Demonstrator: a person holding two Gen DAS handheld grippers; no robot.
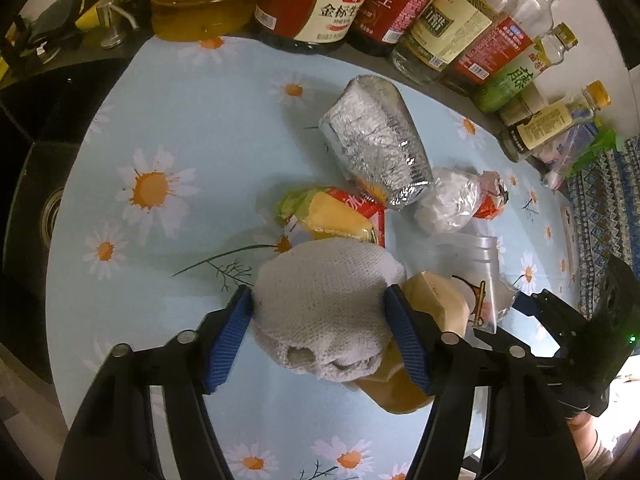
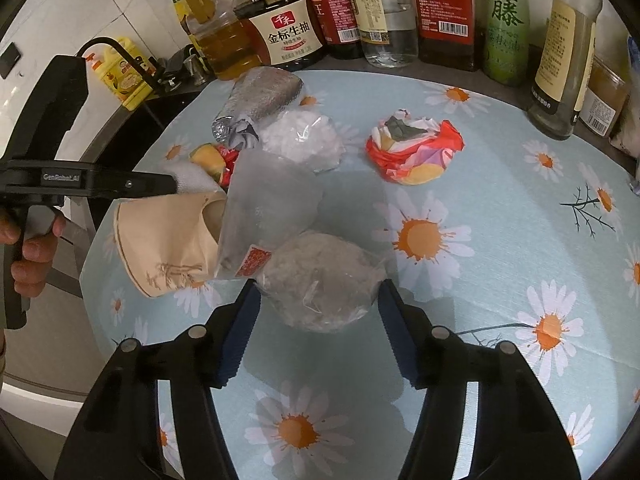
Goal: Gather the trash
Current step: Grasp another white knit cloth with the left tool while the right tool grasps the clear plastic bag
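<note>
- Left wrist view: my left gripper [image 1: 320,312] pointed steeply down at the table [image 1: 192,120], which wore a pale blue cloth printed with daisies. Its blue ribbed pads pressed both sides of a balled grey knitted rag [image 1: 324,304], soft and lumpy, held just above the cloth.
- Beneath and right of the rag lay a tan paper cup [image 1: 436,304] on its side. Beyond sat a crinkled silver foil pouch [image 1: 376,144], a yellow-and-red wrapper [image 1: 336,220] and a clear plastic bag [image 1: 448,204], close together. Bottles [image 1: 320,4] lined the far edge.
- Right wrist view: my right gripper [image 2: 318,300] also tilted down, pads squeezing a rounded grey lump wrapped in clear film [image 2: 320,284] that rested on the cloth.
- A frosted plastic sheet [image 2: 268,208] leaned against the cup just beyond; a crumpled red wrapper [image 2: 412,152] lay apart, farther back.
- My left hand [image 2: 32,252] gripped its black handle at the left edge.
</note>
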